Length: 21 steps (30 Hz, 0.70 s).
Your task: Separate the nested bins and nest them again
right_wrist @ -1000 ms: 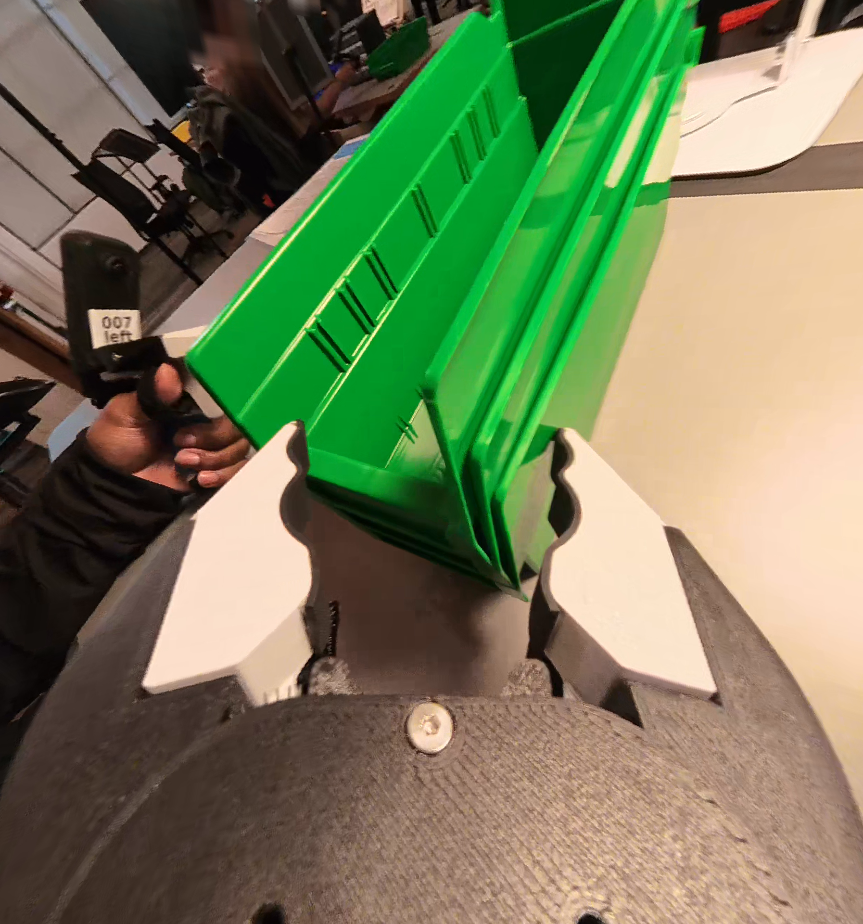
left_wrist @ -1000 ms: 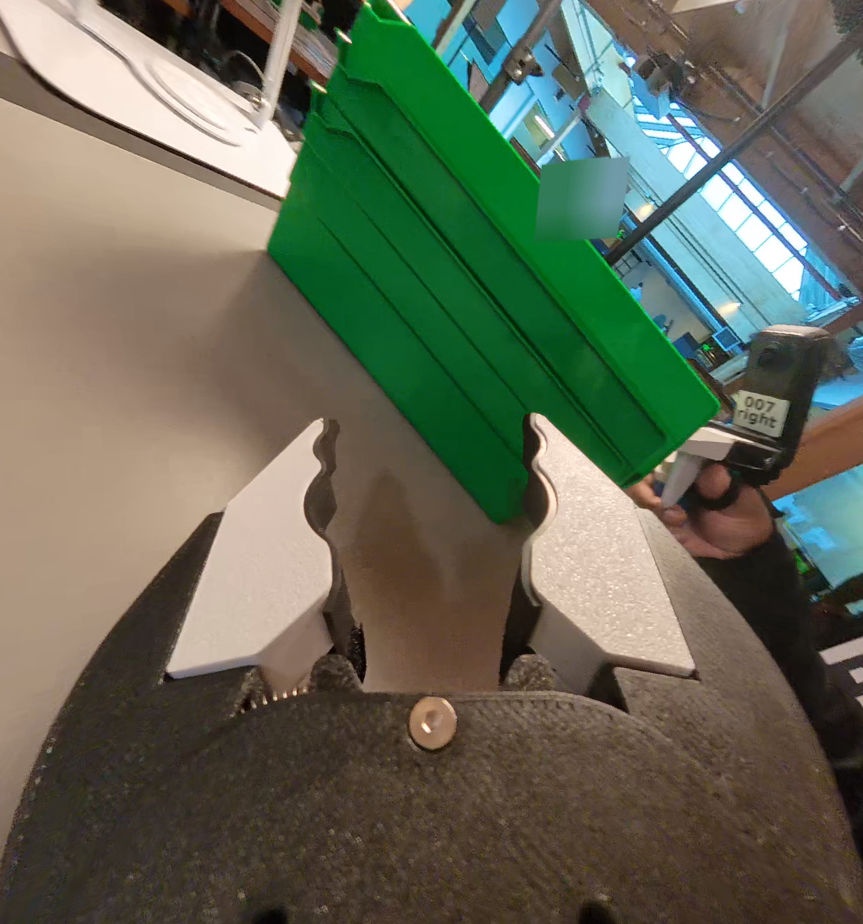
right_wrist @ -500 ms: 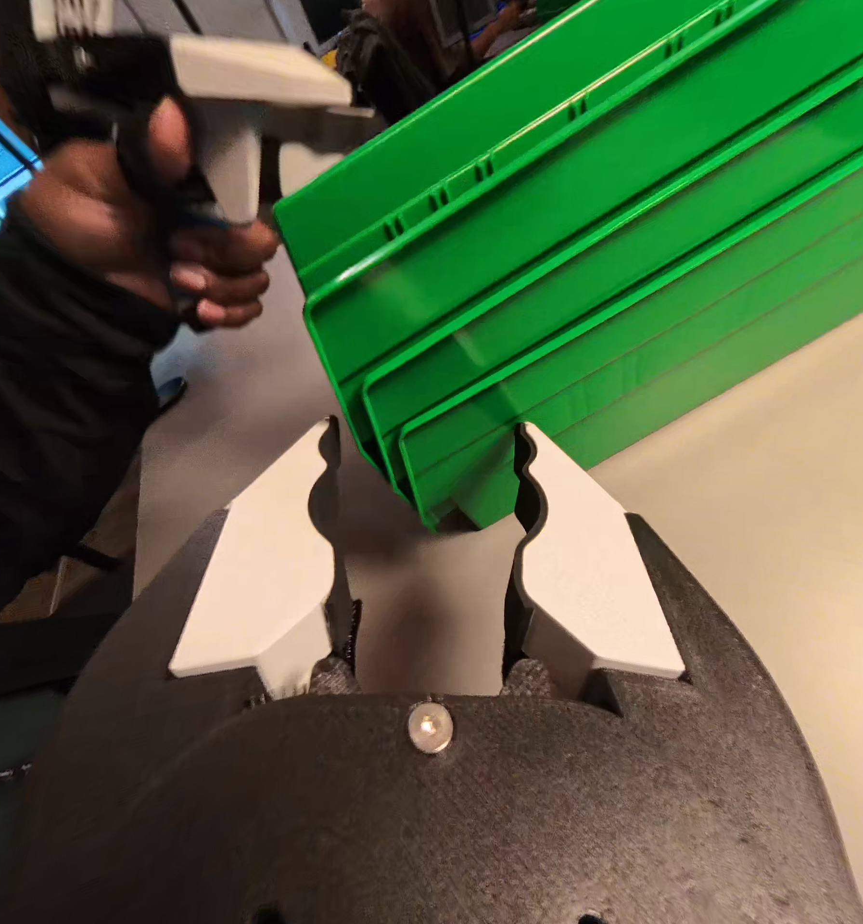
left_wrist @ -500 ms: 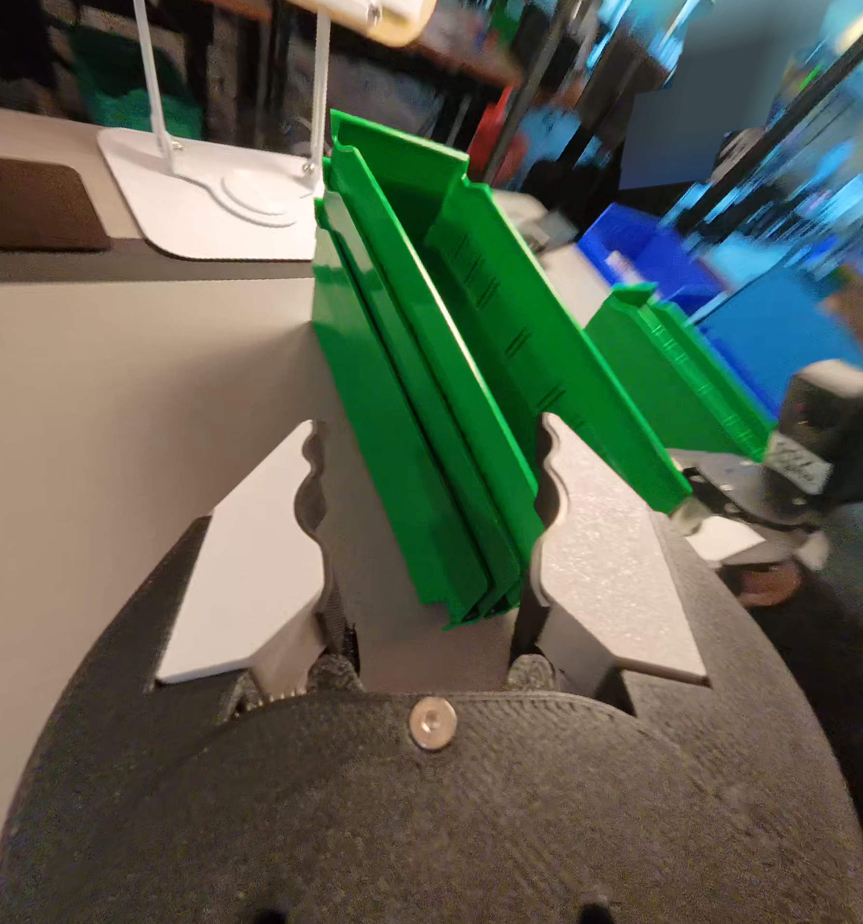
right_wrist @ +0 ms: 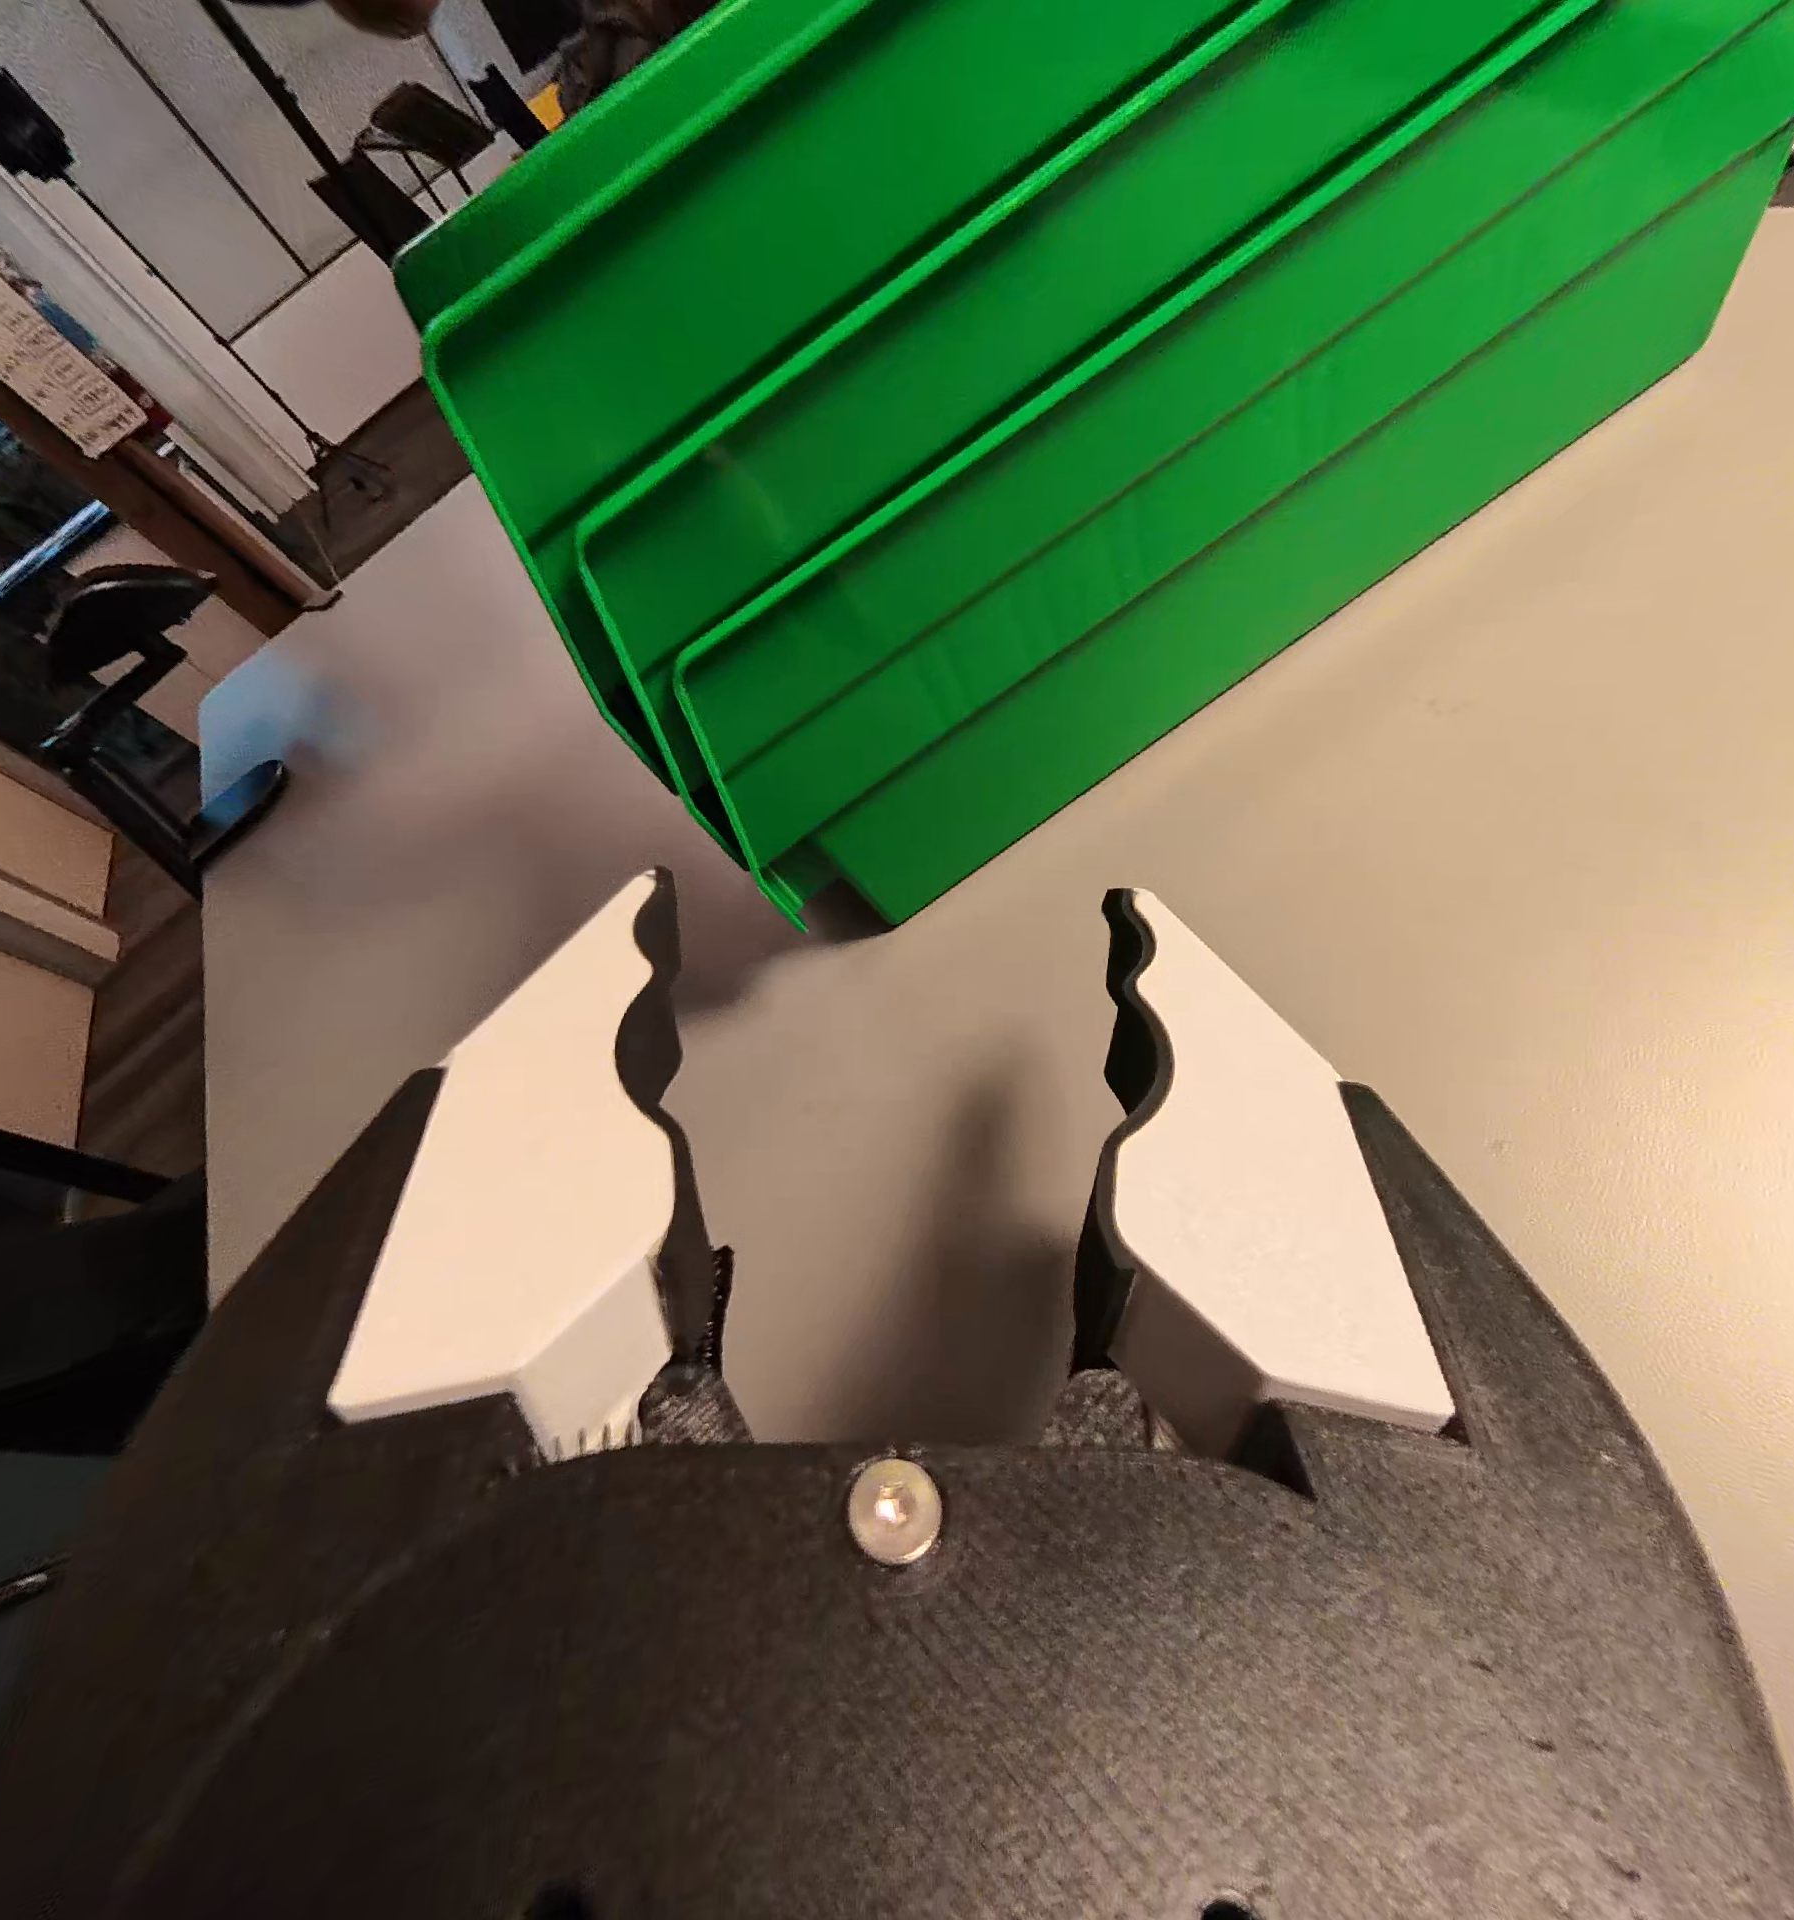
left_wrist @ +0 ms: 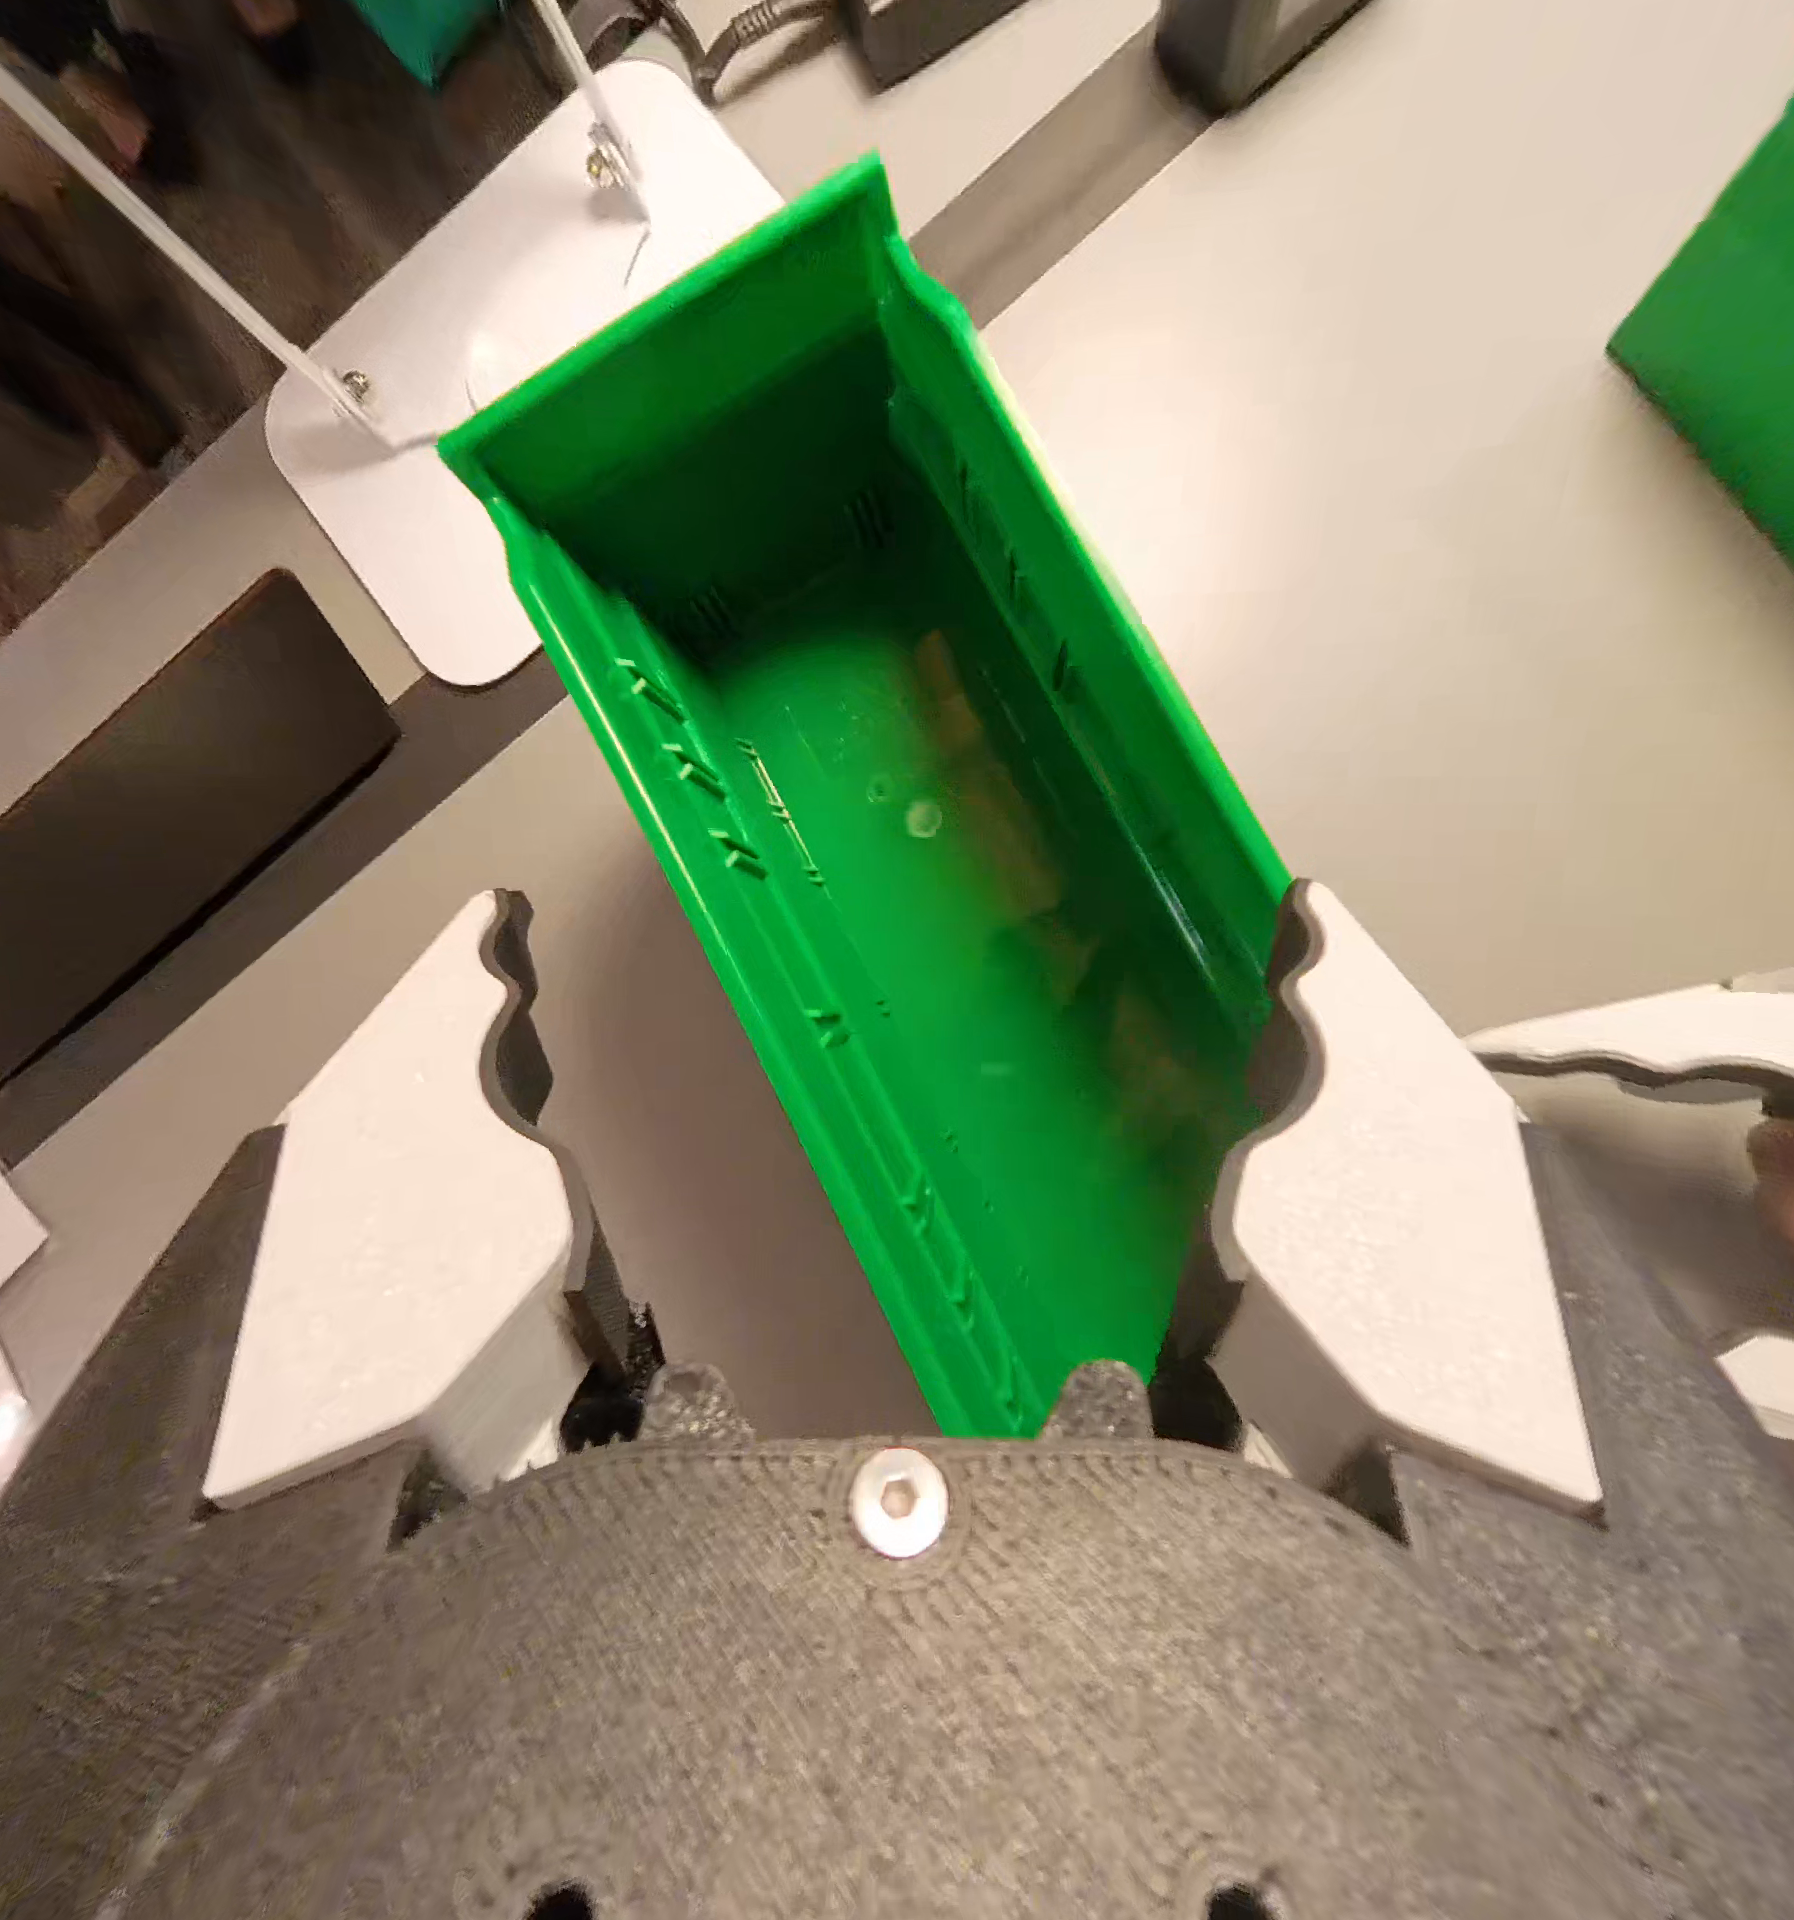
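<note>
1. On the tabletop [right_wrist: 1392, 935], the stack of nested green bins [right_wrist: 1080, 468] rested tilted. Half a second before, its near corner had sat between the right gripper's fingertips. Now it lay just ahead of them.
2. A single green bin [left_wrist: 872, 831] now filled the left wrist view, open side toward the camera. A moment earlier that view had shown the stack side-on. A separate green mass [left_wrist: 1766, 343] sat well apart at the upper right. This suggested that one bin had been parted from the rest, though I could not tell whether it stood on the tabletop.
3. The left gripper [left_wrist: 898, 904] had spread wider. One finger [left_wrist: 1371, 1143] lay against the bin's wall and the other [left_wrist: 405, 1195] stood clear, so nothing was clamped.
4. The right gripper [right_wrist: 888, 894] stood apart and empty, so separating probably continued.
</note>
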### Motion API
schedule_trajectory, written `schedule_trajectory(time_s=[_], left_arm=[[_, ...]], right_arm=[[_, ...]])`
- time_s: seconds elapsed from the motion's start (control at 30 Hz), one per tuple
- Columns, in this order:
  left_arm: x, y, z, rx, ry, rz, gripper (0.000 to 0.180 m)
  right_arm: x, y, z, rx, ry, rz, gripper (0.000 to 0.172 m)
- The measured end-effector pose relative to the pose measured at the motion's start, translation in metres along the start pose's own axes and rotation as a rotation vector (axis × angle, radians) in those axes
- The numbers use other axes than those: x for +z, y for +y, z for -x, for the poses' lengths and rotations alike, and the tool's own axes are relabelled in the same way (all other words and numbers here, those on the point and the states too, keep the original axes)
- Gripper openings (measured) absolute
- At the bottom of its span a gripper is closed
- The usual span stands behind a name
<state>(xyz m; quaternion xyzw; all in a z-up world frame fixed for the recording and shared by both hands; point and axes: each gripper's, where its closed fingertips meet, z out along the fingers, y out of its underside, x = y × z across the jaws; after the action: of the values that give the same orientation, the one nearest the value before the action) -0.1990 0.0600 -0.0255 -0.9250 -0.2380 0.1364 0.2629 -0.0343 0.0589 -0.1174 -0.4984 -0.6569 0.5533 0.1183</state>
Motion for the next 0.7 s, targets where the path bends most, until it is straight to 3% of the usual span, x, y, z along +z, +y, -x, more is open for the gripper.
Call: schedule_trajectory(time_s=[0.27,0.43,0.7], left_arm=[[0.005,-0.002,-0.012,-0.093,0.046,0.069,0.146],[0.027,0.013,-0.021,-0.117,0.011,0.149,0.148],[0.029,0.011,-0.023,-0.142,-0.007,0.149,0.126]], right_arm=[[0.001,0.003,0.002,-0.03,0.01,0.015,0.084],[0.002,0.004,0.003,-0.038,0.009,0.024,0.084],[0.0,0.003,0.002,-0.017,-0.005,0.013,0.081]])
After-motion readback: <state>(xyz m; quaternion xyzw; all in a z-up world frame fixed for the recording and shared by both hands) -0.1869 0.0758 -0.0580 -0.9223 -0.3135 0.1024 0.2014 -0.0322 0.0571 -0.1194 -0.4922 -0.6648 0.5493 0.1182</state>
